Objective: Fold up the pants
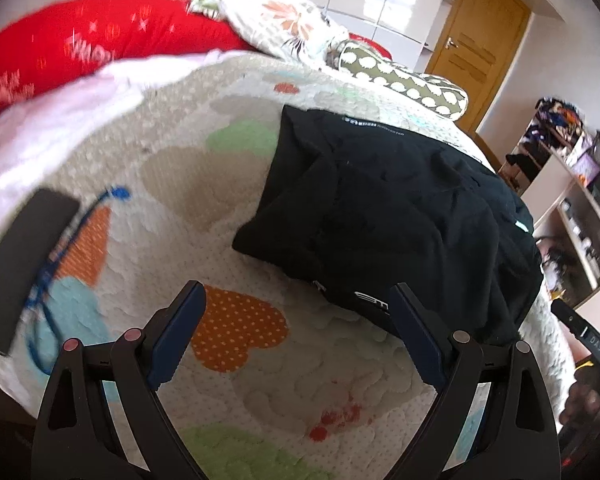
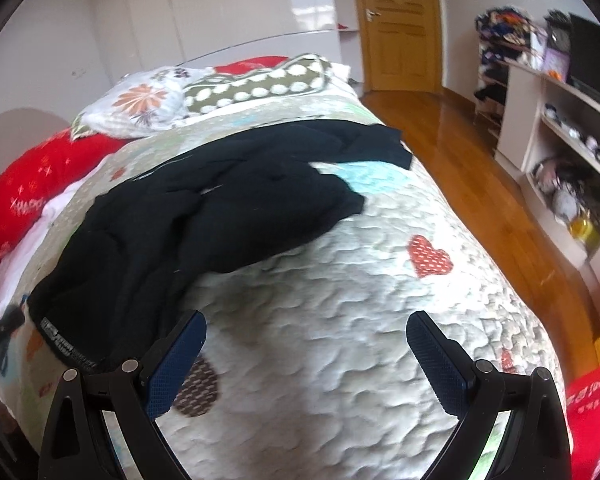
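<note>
Black pants (image 1: 396, 208) lie rumpled on a quilted bedspread (image 1: 172, 184) with coloured hearts. In the right wrist view the pants (image 2: 204, 216) stretch from the near left to the far right, legs spread apart. My left gripper (image 1: 296, 328) is open and empty, hovering above the quilt just before the pants' near edge; its right finger overlaps the fabric edge. My right gripper (image 2: 306, 356) is open and empty above bare quilt (image 2: 340, 320), with the waistband beside its left finger.
A red pillow (image 1: 80, 52), a floral pillow (image 2: 140, 104) and a dotted pillow (image 2: 260, 84) lie at the bed's head. A black device with a blue cable (image 1: 24, 256) lies on the quilt at left. Shelves (image 2: 560, 140), wooden floor and a door stand right of the bed.
</note>
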Demonstrator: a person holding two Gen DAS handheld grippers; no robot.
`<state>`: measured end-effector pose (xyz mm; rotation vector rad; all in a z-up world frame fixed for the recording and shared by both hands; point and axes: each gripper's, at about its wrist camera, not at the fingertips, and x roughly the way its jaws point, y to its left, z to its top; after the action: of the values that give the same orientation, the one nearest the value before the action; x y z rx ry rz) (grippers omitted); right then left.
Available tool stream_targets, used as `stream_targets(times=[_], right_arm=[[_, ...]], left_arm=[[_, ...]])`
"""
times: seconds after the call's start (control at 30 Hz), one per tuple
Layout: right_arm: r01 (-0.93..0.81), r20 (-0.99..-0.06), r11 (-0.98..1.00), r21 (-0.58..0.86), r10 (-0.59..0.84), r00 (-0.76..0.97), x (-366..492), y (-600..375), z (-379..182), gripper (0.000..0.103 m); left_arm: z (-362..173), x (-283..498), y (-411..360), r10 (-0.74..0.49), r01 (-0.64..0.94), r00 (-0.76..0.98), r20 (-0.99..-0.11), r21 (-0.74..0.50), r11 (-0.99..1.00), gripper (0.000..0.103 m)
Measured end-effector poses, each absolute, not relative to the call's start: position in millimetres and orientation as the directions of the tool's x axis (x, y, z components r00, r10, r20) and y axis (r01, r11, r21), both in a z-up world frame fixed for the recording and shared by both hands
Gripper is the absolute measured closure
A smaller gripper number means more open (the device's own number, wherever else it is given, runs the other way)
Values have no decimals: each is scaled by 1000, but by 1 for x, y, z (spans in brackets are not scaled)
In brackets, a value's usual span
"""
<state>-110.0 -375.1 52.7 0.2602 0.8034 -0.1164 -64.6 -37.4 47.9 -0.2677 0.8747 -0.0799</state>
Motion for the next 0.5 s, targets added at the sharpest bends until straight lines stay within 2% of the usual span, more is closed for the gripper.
stream_targets(times=[0.2,0.37,0.5], right_arm=[[221,-727,925,309,80,682,-81,-403,39,3],[225,-721,889,399,153,675,-41,-414,28,3],[217,-705,895,390,139,696,-16,-410,25,4]], left_arm=[[29,-45,-37,-210,-108,588,-781,-333,937,10],[26,-28,-48,-226,-87,594,-772,-341,936,10],[22,-5,-63,-264,-58,578,-772,-361,931,10]])
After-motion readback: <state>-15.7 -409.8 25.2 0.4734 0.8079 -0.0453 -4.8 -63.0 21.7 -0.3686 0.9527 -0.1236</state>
